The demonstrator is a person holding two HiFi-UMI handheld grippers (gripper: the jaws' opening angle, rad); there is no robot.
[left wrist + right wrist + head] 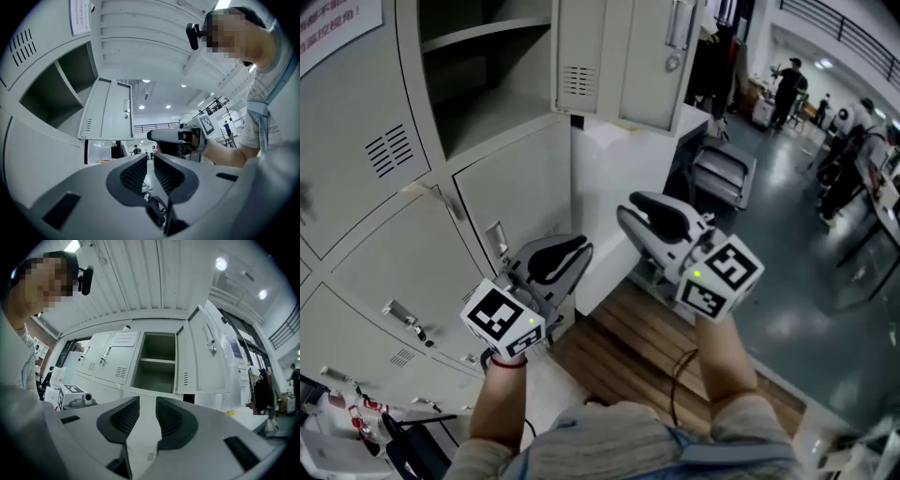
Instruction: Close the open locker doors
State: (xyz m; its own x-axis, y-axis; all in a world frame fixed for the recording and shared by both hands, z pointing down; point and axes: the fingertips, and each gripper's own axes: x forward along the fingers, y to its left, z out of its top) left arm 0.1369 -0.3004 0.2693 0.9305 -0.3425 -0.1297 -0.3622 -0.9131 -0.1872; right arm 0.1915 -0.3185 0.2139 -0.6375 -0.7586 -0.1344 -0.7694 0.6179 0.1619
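The one open door [619, 56] hung swung out from the upper row of the lockers [384, 253], to the right of its compartment [483, 84], which held a single shelf [478, 37]. The doors around and below it were closed. Both grippers were held up lower than that compartment and touched neither door nor lockers.

The left gripper [572, 253] was just in front of a closed lower door. In its own view its jaws stood a narrow gap apart with nothing between them. The open door [105, 110] was up to the left, and the right gripper [173, 136] crossed just beyond the jaw tips.

The right gripper [639, 211] sat a little higher and to the right. Its jaws were likewise only slightly parted and empty (lockers showed through the slit). The compartment [157, 366] was directly above them and the door [204, 357] to its right.

Wooden boards [619, 347] lay on the floor beneath the grippers. People [787, 89] stood well off across the hall.
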